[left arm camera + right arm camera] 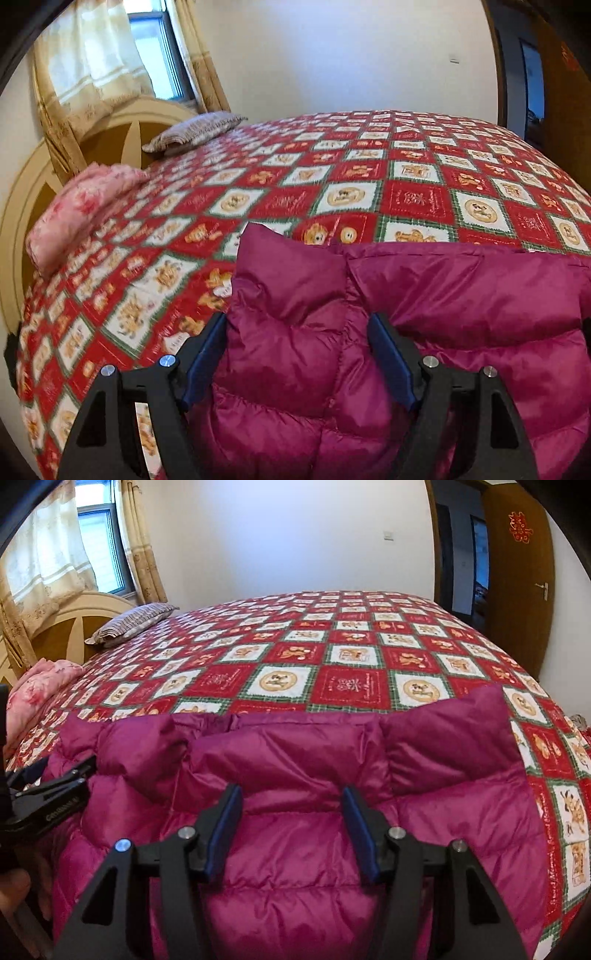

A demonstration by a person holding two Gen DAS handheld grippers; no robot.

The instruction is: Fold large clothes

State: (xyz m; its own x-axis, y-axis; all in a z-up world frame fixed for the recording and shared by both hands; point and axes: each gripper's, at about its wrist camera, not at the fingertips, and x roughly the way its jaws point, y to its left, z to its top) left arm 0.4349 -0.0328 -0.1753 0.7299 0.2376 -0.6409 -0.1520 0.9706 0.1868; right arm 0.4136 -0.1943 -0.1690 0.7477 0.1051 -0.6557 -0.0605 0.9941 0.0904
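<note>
A magenta quilted down jacket point(424, 332) lies on the near part of the bed, and it also fills the lower half of the right wrist view point(303, 834). My left gripper point(299, 325) is open, its blue-padded fingers either side of a puffy fold at the jacket's left end. My right gripper point(291, 797) is open over the middle of the jacket, fingers astride a quilted panel. The left gripper also shows at the left edge of the right wrist view point(62, 775).
The bed carries a red, white and green patchwork bedspread point(351, 653). A pink pillow point(77, 210) and a striped grey pillow point(192, 131) lie by the cream headboard point(122, 129). A curtained window stands at the left, a wooden door point(517, 576) at the right.
</note>
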